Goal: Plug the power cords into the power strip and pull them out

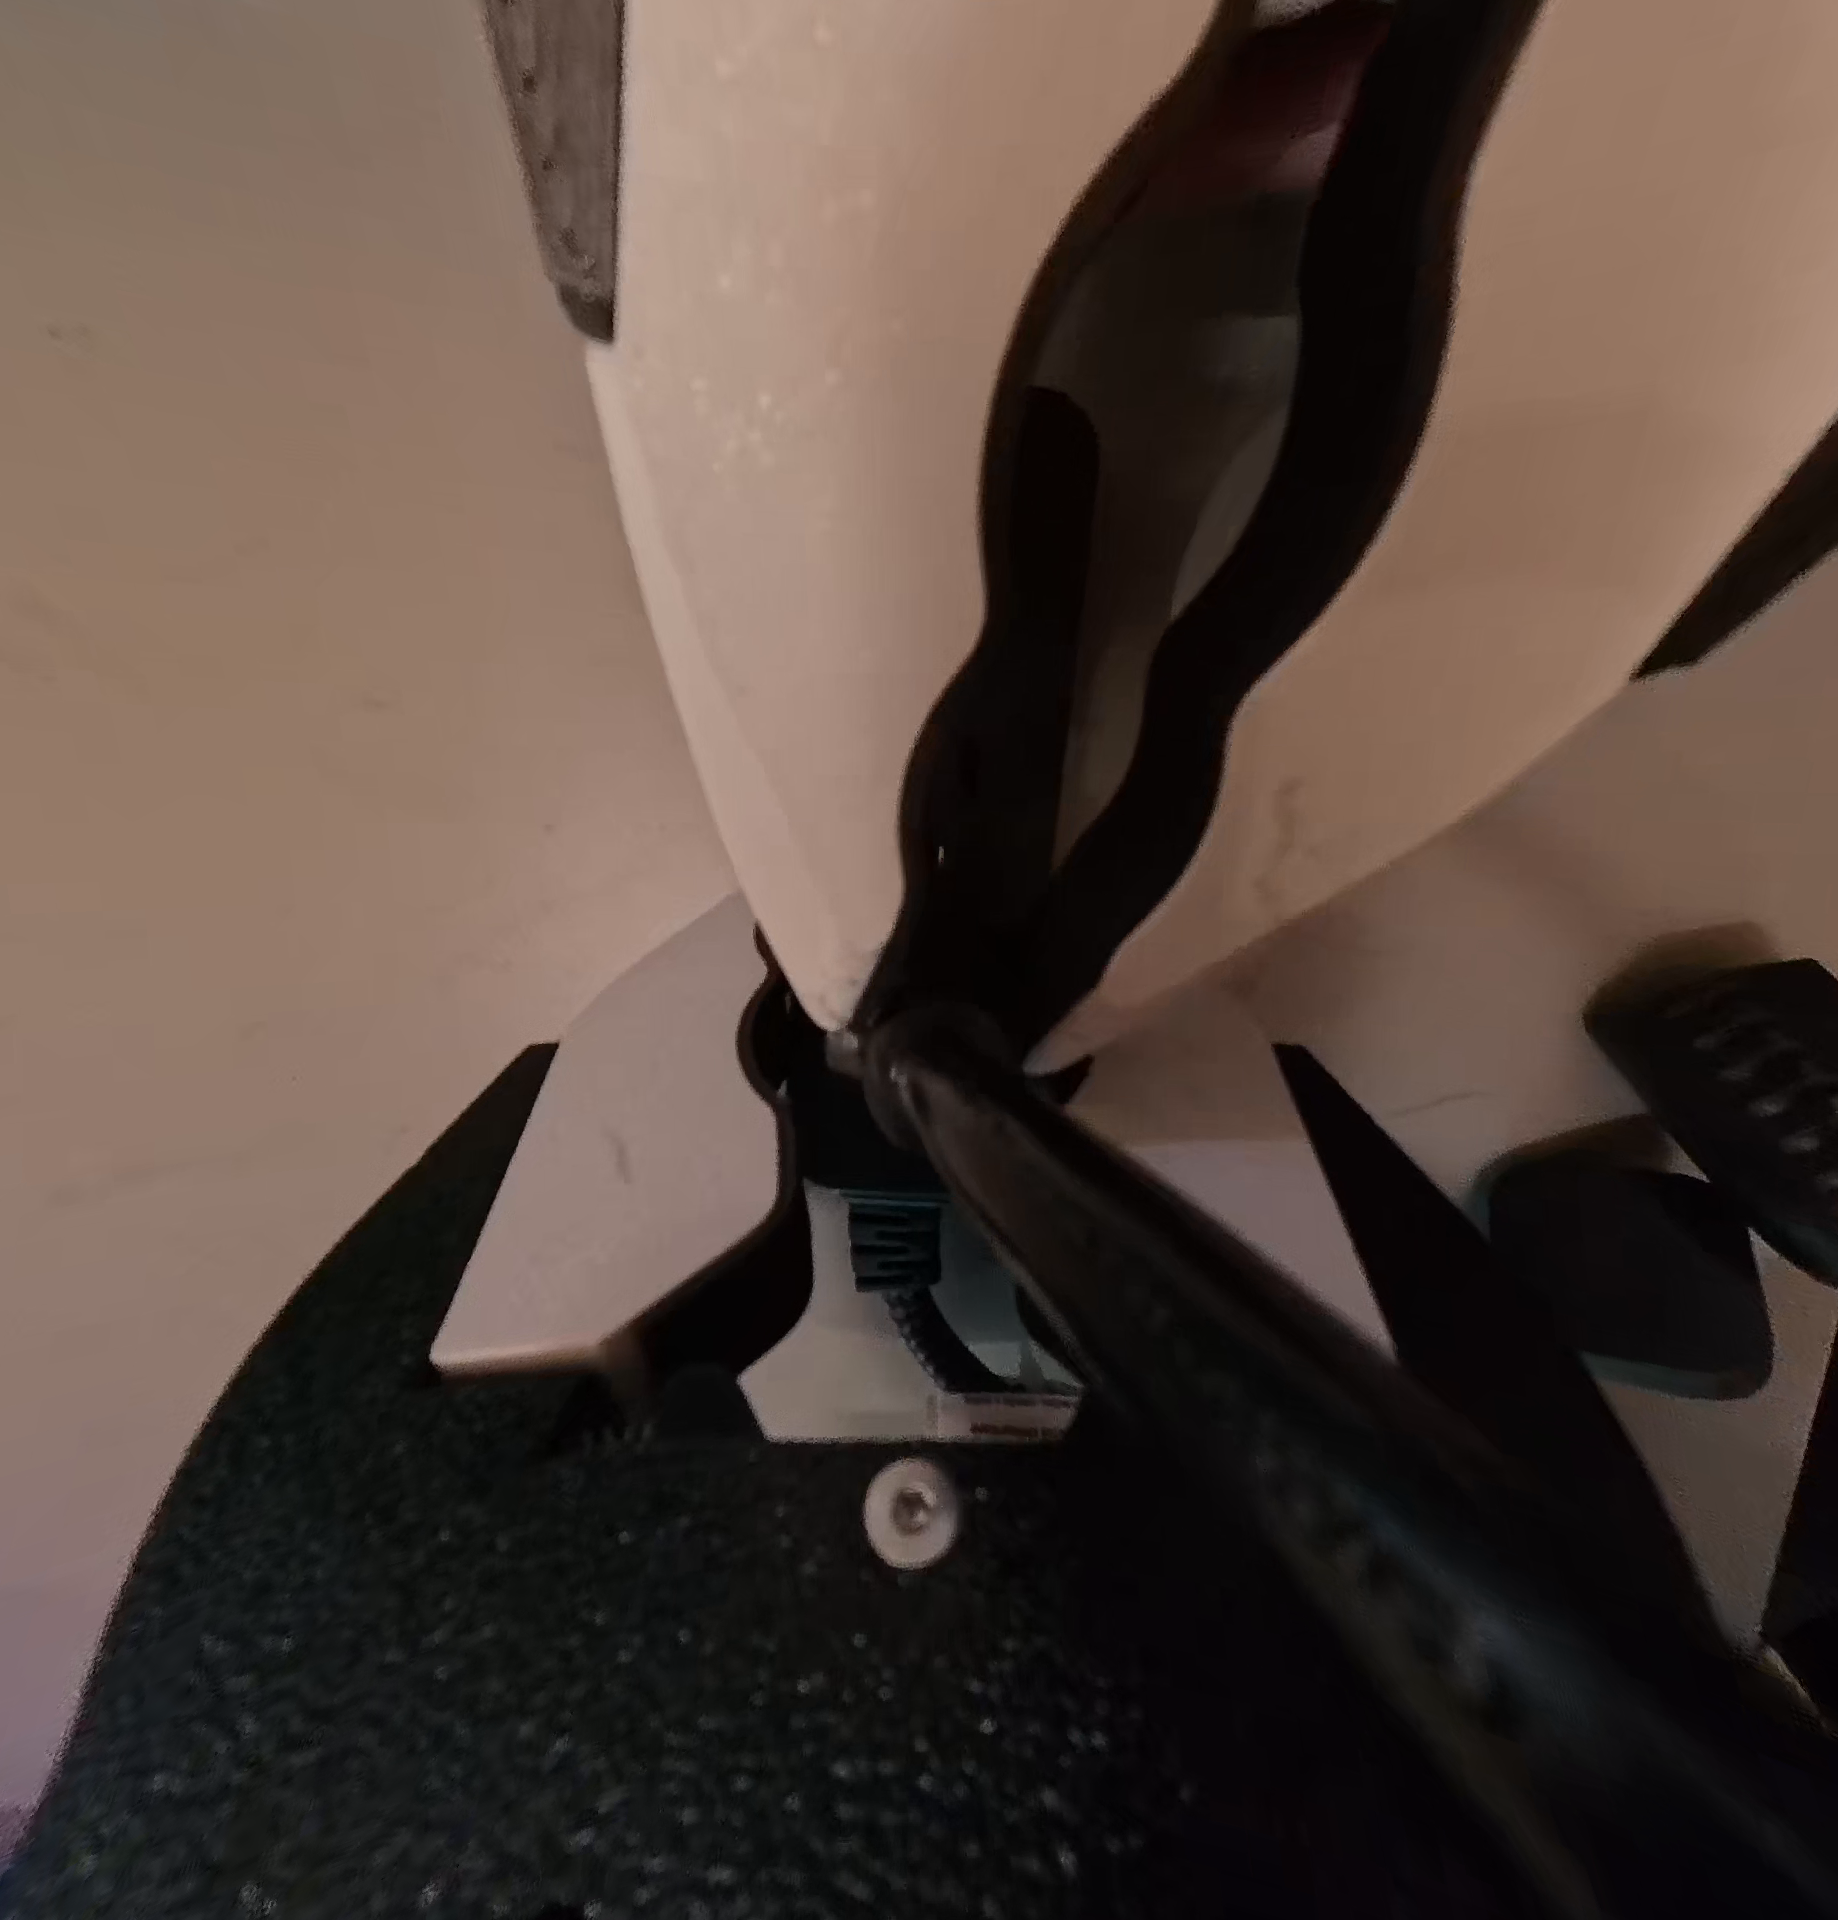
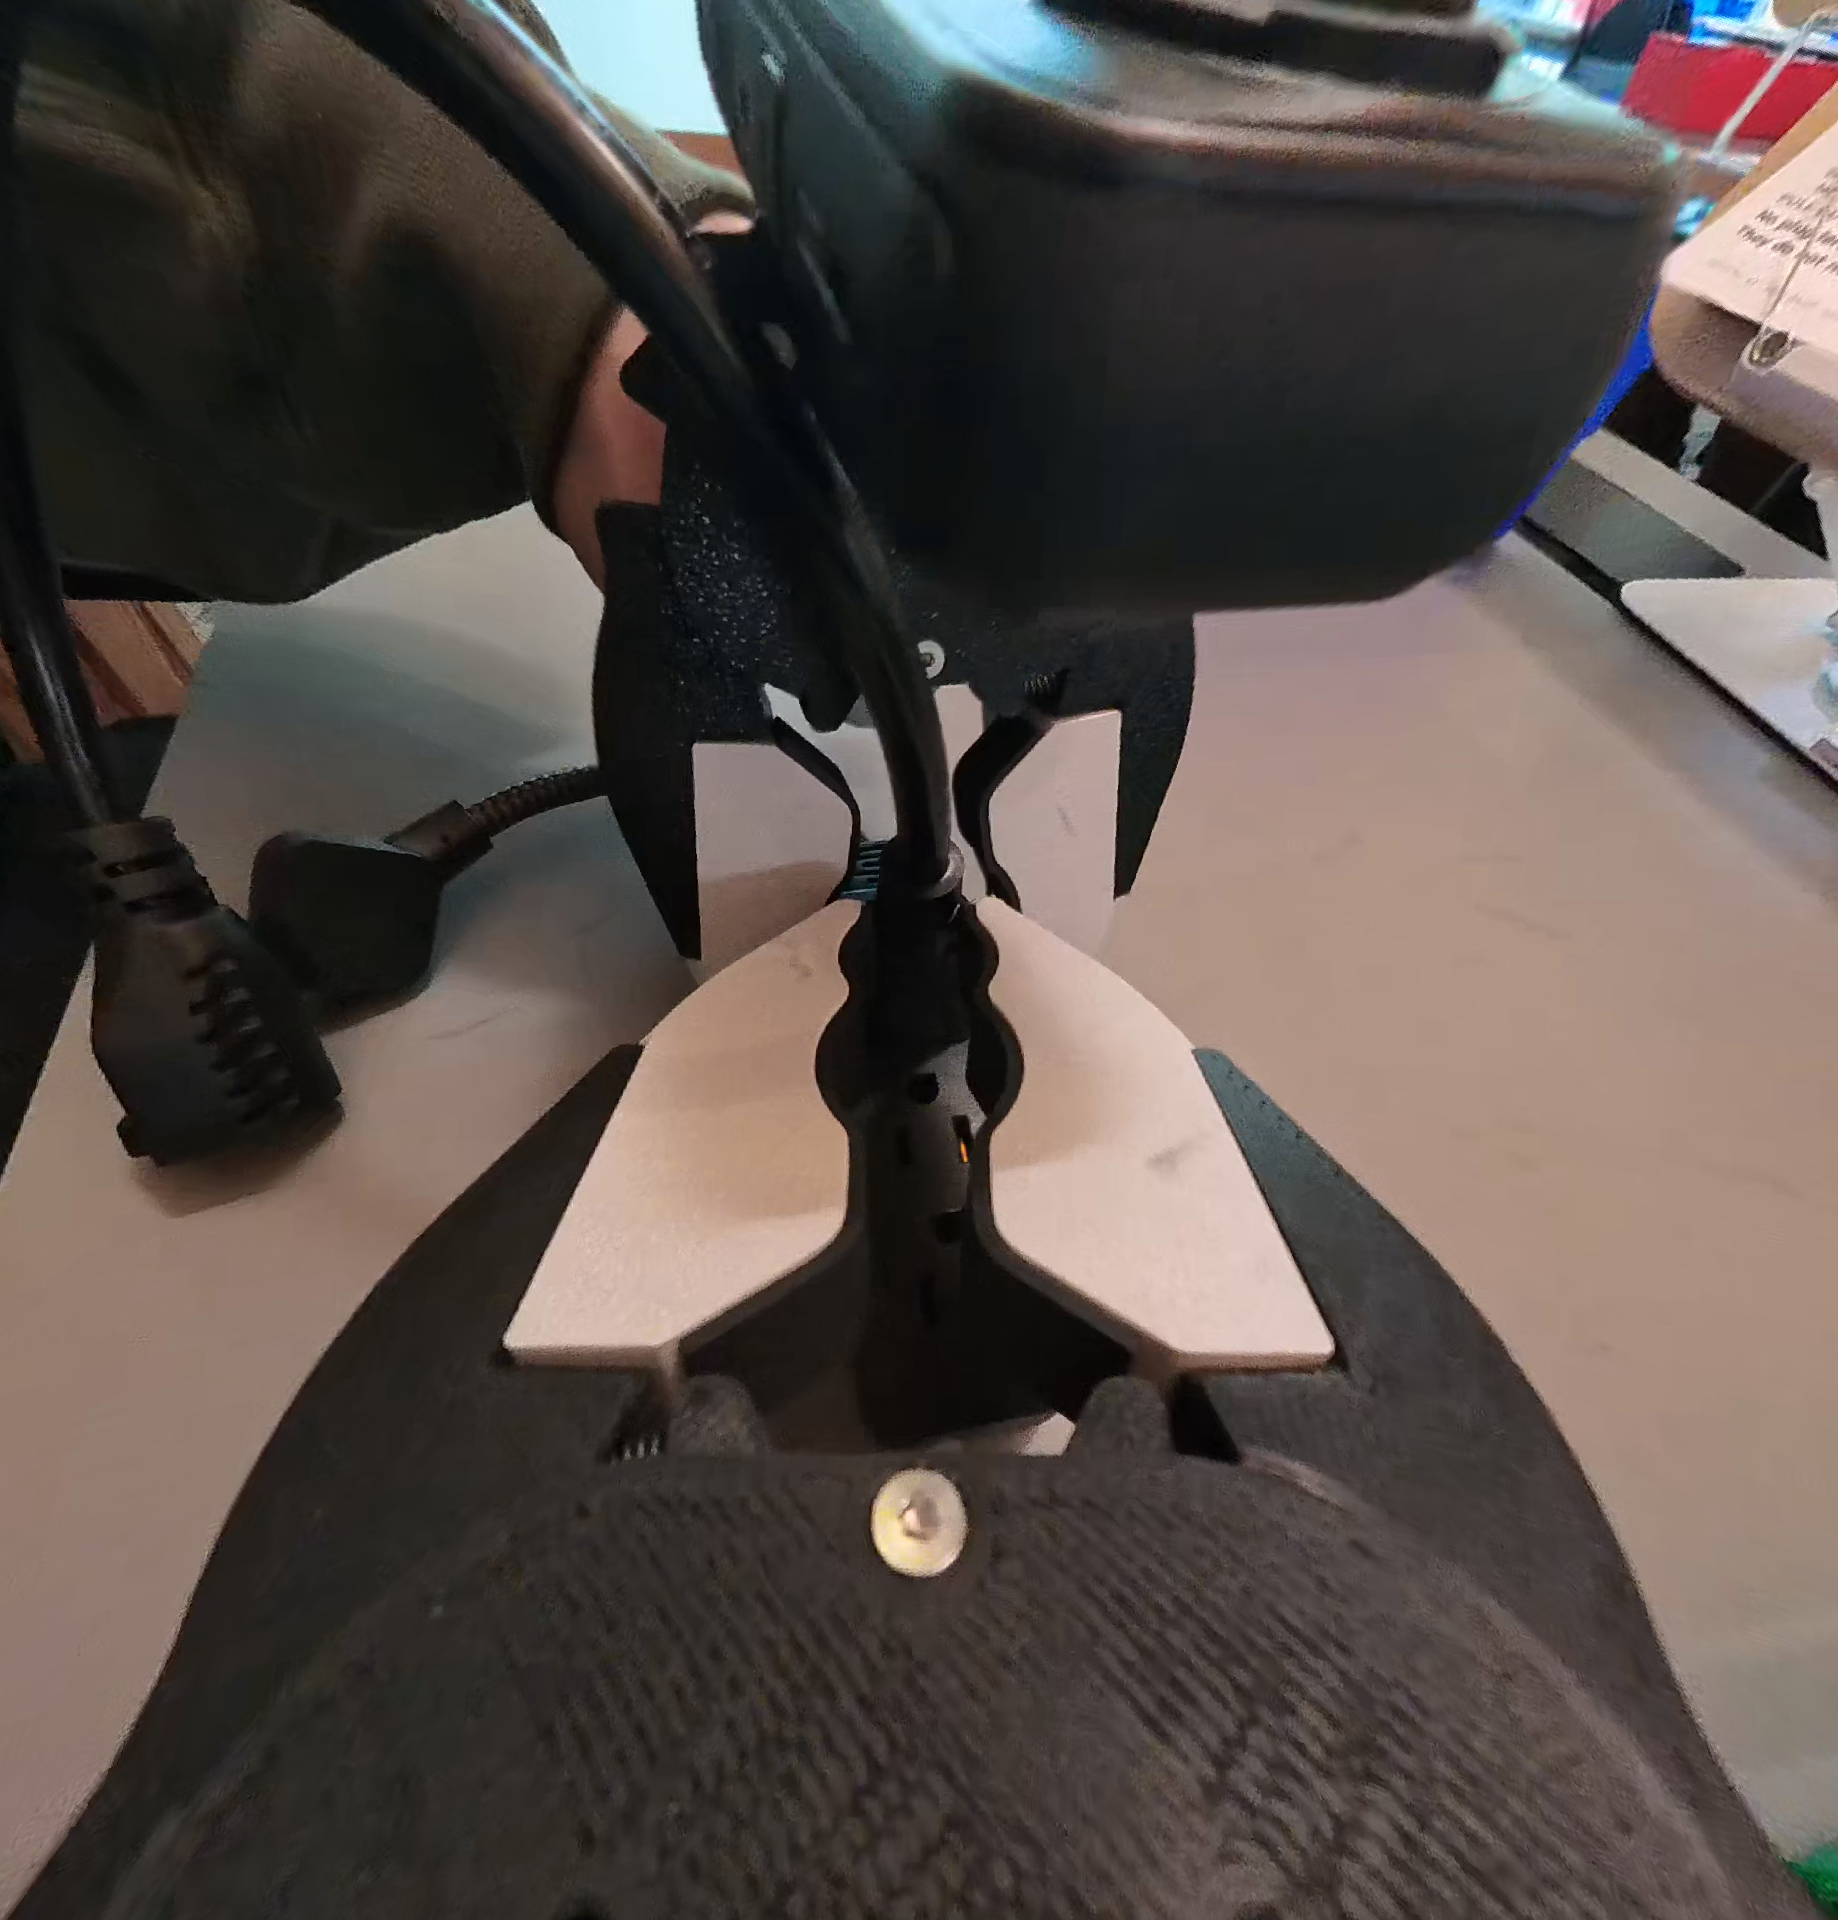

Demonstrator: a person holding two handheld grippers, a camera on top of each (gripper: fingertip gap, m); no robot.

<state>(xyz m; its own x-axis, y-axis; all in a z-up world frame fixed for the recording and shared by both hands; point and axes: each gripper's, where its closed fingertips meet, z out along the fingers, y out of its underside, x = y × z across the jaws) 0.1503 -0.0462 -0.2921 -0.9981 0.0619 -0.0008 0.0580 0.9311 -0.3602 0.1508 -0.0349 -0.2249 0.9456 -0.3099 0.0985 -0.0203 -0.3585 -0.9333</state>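
My right gripper (image 2: 915, 925) is shut on the end of a black power strip (image 2: 920, 1195), which shows slots and a small orange light between the white fingers (image 2: 707, 1174). My left gripper (image 2: 920, 831) faces it from the far side, tips almost touching. It is shut on a black plug (image 1: 879, 1153) with a ribbed collar, right at the strip's end. The plug's cord (image 2: 686, 312) arcs up and away to the left. In the left wrist view my left gripper (image 1: 894, 1122) sits just below the big white fingers (image 1: 790, 623) of the right gripper. The cord (image 1: 1258, 1455) hides its right finger.
Two loose black plugs (image 2: 208, 997) (image 2: 354, 914) lie on the beige table (image 2: 1466, 935) left of the grippers; they also show in the left wrist view (image 1: 1777, 1091) (image 1: 1621, 1268). A person's olive sleeve (image 2: 271, 312) is at upper left. A printed sheet (image 2: 1788, 239) stands at far right. The left gripper's tips are roughly 6 cm from the right gripper's.
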